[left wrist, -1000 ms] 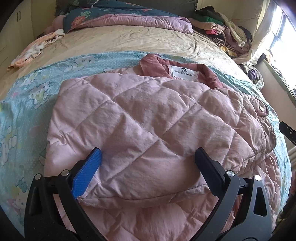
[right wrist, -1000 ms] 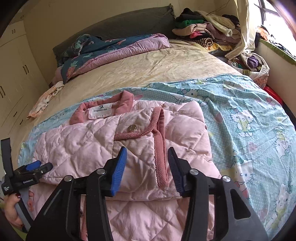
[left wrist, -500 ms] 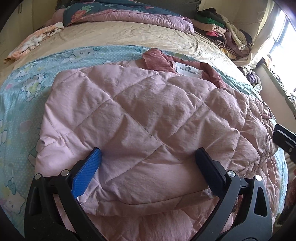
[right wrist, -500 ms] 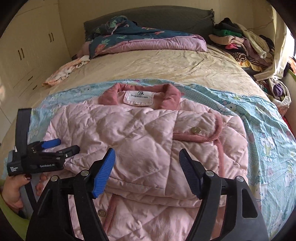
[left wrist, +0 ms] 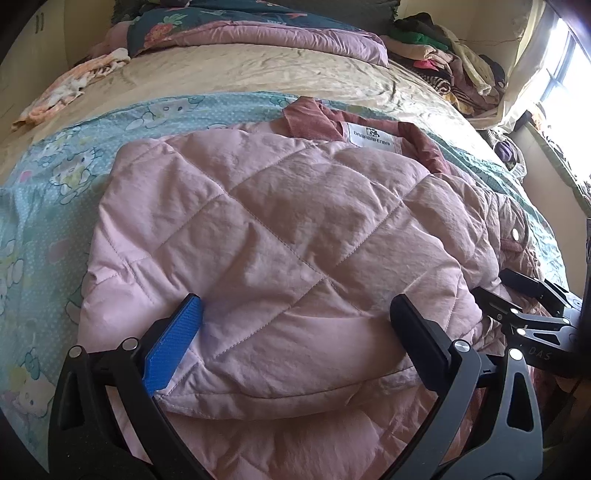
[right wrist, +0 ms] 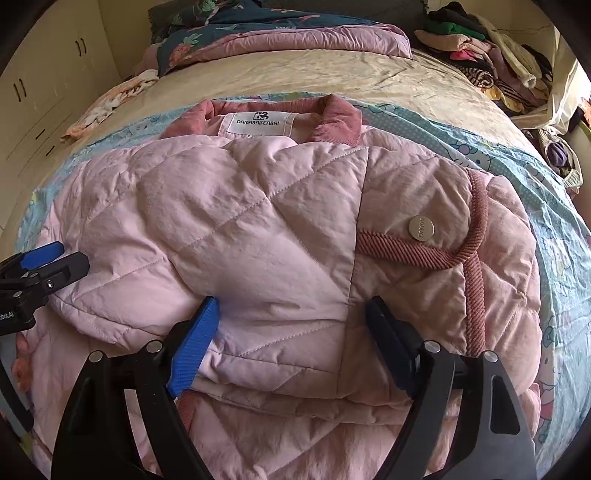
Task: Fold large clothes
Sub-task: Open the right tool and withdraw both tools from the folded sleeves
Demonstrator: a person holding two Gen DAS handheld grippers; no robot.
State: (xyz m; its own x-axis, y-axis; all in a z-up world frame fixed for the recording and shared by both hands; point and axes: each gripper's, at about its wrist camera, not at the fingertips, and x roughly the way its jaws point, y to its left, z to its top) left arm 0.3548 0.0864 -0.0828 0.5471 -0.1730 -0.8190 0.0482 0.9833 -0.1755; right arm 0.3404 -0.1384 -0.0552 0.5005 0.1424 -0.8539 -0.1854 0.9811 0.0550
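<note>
Jacket (left wrist: pixel 280 236) in quilted pink lies folded on the blue cartoon sheet (left wrist: pixel 48 192) that covers the near half of the bed (left wrist: pixel 236 77). Its darker corduroy collar (right wrist: pixel 336 118) points toward the headboard, with a white label (right wrist: pixel 255 123) showing inside it. A sleeve lies folded across the front, its ribbed cuff (right wrist: pixel 410 253) and a metal snap (right wrist: pixel 421 229) on the right side of the bundle.

Left gripper (left wrist: pixel 295 325) stands over the near left part of the jacket, jaws wide, the fingers straddling a broad puff of fabric without pinching it. Right gripper (right wrist: pixel 291 325) hangs over the near right part; its jaws are opening and already stand wide, with the padded fold between them but not clamped. Whether the fingertips of either press into the quilting or merely sit close above it is hard to say from these angles.

Each gripper shows at the edge of the other's view, the two near one another above the jacket's lower edge.

Farther back, a floral quilt (right wrist: pixel 280 33) is folded by the headboard, a heap of clothes (right wrist: pixel 491 62) fills the far right corner, and a small patterned garment (left wrist: pixel 70 85) lies at the left edge.
</note>
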